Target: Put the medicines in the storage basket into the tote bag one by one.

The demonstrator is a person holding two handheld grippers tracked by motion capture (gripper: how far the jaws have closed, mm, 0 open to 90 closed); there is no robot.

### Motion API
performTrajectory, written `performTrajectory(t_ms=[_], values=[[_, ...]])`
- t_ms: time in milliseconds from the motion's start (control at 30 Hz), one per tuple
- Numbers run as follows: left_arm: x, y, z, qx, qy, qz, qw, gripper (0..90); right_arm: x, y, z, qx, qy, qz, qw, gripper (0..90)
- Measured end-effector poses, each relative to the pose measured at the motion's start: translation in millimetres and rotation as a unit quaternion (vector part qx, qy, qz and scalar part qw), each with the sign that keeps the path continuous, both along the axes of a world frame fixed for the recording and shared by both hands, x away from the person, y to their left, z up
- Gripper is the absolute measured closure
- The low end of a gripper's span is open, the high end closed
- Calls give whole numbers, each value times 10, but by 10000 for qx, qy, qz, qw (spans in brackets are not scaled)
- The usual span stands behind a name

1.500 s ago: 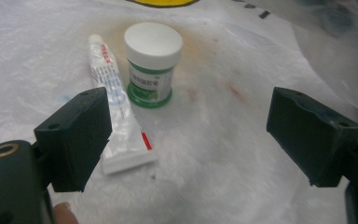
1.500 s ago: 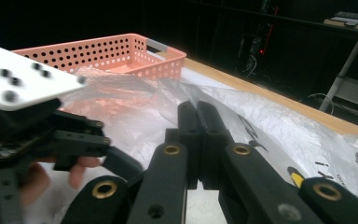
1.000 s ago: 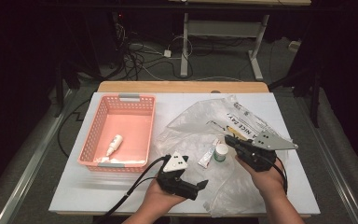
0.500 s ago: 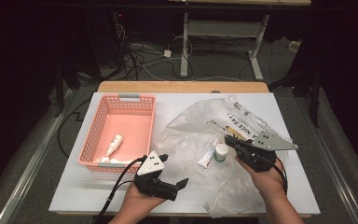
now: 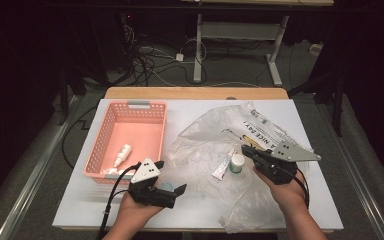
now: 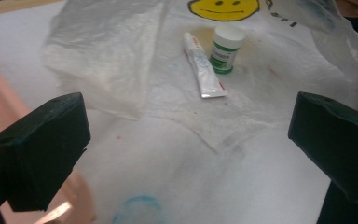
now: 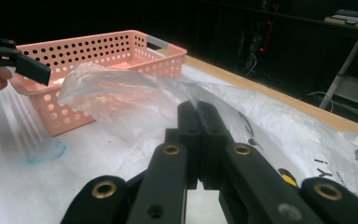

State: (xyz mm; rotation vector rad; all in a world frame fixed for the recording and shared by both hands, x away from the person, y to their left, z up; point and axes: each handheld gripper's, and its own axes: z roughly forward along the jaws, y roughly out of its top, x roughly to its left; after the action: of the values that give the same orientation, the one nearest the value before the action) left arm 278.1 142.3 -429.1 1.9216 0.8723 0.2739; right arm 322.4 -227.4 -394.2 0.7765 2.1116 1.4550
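On white table (image 5: 195,212), pink basket (image 5: 105,137), crumpled plastic bag (image 5: 205,135); dark room.

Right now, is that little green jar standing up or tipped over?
Upright: the green jar stands with its white cap on top, beside the tube.

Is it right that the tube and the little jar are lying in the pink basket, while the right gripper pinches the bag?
Not quite. The tube and jar lie on the bag, not in the basket, as the high view shows. The rest holds: the right gripper is shut on the bag.
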Motion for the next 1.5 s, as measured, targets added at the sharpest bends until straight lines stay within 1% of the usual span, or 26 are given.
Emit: performTrajectory(t_ms=[100, 167, 267, 400, 500, 600, 733, 800, 900, 1000, 1133, 1233, 1500], values=[[31, 118, 20, 14, -2, 141, 9999, 0, -2, -6, 4, 9, -4, -2, 10000, 900], [55, 189, 27, 78, 0, 233, 9997, 0, -1, -12, 5, 16, -11, -7, 10000, 900], [88, 294, 45, 17, 102, 300, 9995, 0, 1, -15, 2, 6, -9, -18, 10000, 900], [113, 421, 78, 10, 102, 447, 9990, 0, 2, -15, -4, 19, 17, -16, 10000, 900], [131, 511, 86, 23, 92, 579, 9983, 0, 3, -14, -7, 10, 20, -7, 10000, 900], [148, 593, 74, 122, 46, 733, 9972, 0, 4, -10, -10, 15, 25, 1, 10000, 900], [184, 694, 41, 149, 95, 878, 9960, 0, 5, -9, -13, 9, 34, -4, 10000, 900], [200, 738, 26, 242, 103, 968, 9950, 0, 7, -9, -15, 4, 34, -2, 10000, 900], [223, 815, 0, 243, 163, 1063, 9939, 0, 7, -8, -16, -5, 34, -5, 10000, 900], [241, 891, -18, 290, 204, 1193, 9922, 0, 8, -8, -17, -13, 29, -2, 10000, 900], [259, 999, -33, 253, 251, 1333, 9904, 0, 7, -7, -18, -20, 30, -5, 10000, 900], [265, 1081, -35, 239, 243, 1434, 9891, 0, 6, -8, -18, -21, 28, -6, 10000, 900], [272, 1299, -42, 198, 273, 1719, 9845, 0, 11, 1, -27, -31, 35, 10, 10000, 900]])
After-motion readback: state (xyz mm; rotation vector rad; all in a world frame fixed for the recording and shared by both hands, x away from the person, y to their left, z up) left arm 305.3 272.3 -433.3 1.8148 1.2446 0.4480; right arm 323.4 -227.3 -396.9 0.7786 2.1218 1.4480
